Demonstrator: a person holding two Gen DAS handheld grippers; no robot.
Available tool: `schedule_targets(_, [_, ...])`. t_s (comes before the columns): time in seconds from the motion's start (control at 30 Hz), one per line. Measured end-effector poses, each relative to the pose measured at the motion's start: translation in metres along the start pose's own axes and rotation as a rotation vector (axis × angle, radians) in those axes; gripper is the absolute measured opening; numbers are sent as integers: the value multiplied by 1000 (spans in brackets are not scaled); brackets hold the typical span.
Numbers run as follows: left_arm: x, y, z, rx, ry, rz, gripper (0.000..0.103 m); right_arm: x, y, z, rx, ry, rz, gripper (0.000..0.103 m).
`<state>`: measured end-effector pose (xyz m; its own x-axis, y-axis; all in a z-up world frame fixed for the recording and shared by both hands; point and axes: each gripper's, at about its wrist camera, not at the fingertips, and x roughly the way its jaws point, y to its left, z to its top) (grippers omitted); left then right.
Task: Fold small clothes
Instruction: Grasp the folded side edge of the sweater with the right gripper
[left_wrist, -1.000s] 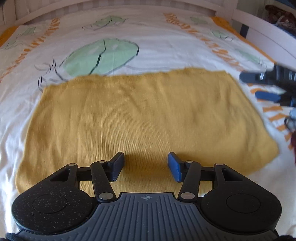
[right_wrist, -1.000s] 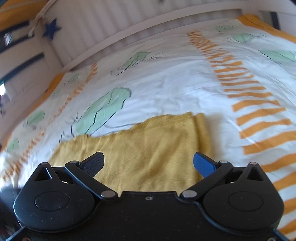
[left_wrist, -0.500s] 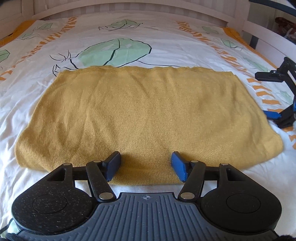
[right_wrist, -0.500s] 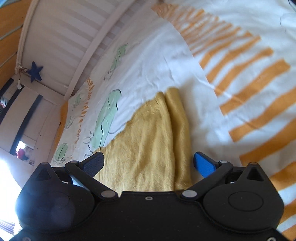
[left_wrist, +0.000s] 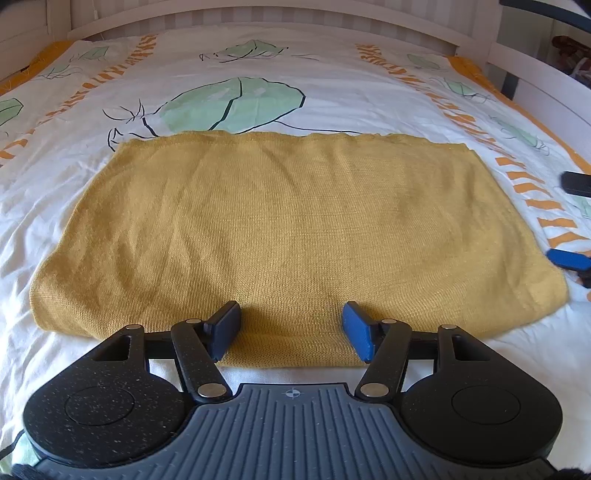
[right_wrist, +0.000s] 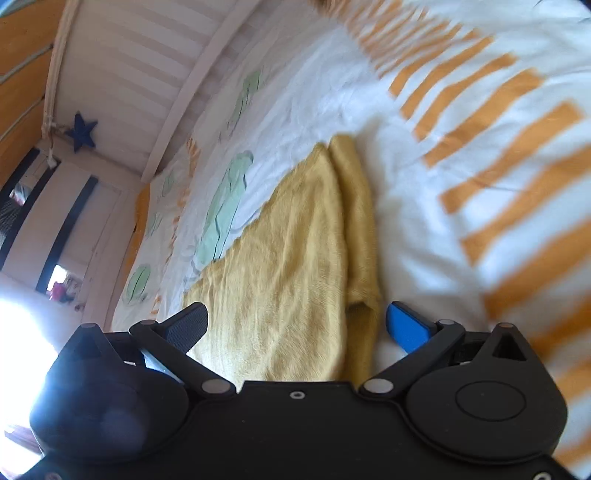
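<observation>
The left gripper (left_wrist: 291, 330) stands with jaws spread and empty over the near edge of the yellow knit garment (left_wrist: 295, 236). The right gripper (right_wrist: 295, 326), also spread, straddles its right-hand fold. The garment lies flat on the patterned bedspread (left_wrist: 332, 96), seemingly folded once already; further folds likely remain.

Soft daylight fills both views evenly, the left wrist view sharp with only a faint shadow under the yellow cloth (left_wrist: 288, 236), the right wrist view smeared by motion blur across the orange-striped bedspread (right_wrist: 498, 155), washed out by glare at lower left, both bowed at the edges.
</observation>
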<state>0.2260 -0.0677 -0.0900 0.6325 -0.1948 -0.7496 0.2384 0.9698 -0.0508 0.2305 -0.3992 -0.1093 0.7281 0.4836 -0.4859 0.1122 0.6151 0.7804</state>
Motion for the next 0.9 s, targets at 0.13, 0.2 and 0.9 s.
schedule_targets(0.13, [0,0,0,-1,0,-1,60,-16,12,-17,-53,-22,34,101])
schedule_targets(0.2, [0,0,0,-1,3,-5,60,-16,19,-24,-105,-18,31,94])
schedule_targets(0.9, [-10,16,6,-25,17,-55,60,-1,43,-41,-444,221,-320,9])
